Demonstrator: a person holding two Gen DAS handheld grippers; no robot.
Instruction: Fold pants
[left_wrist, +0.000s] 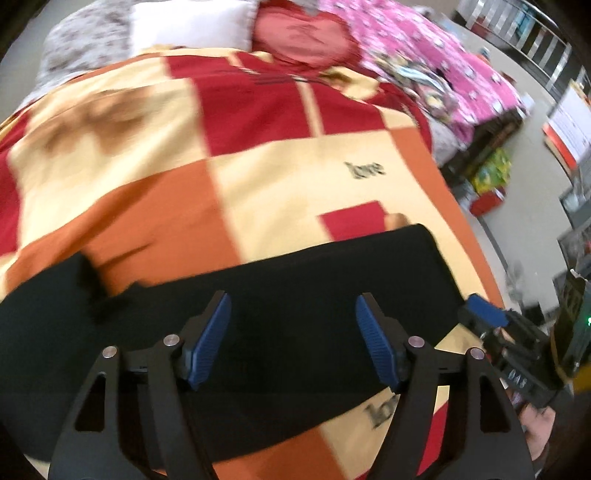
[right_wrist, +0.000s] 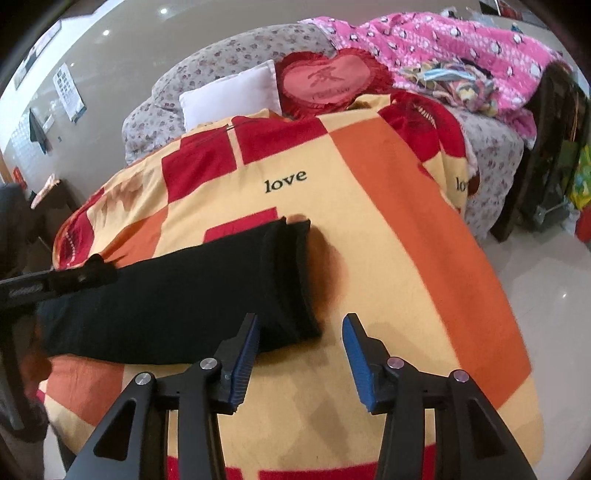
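The left gripper (left_wrist: 293, 317) has its blue-padded jaws spread wide above the black fabric pants (left_wrist: 258, 325), nothing pinched between them. The right gripper (right_wrist: 300, 338) is also spread, its left pad just at the near corner of the pants' end, the other over bare cover; it pinches nothing. The pants lie as a long folded strip across the orange, red and cream patchwork bed cover (right_wrist: 388, 221) (printed with the word "love"). At the strip's far end the left gripper's black body overlaps it in the right wrist view. Beyond sit a white square pillow (right_wrist: 232, 94), a red heart-shaped cushion (right_wrist: 328, 81) and a pink patterned blanket (right_wrist: 461, 40).
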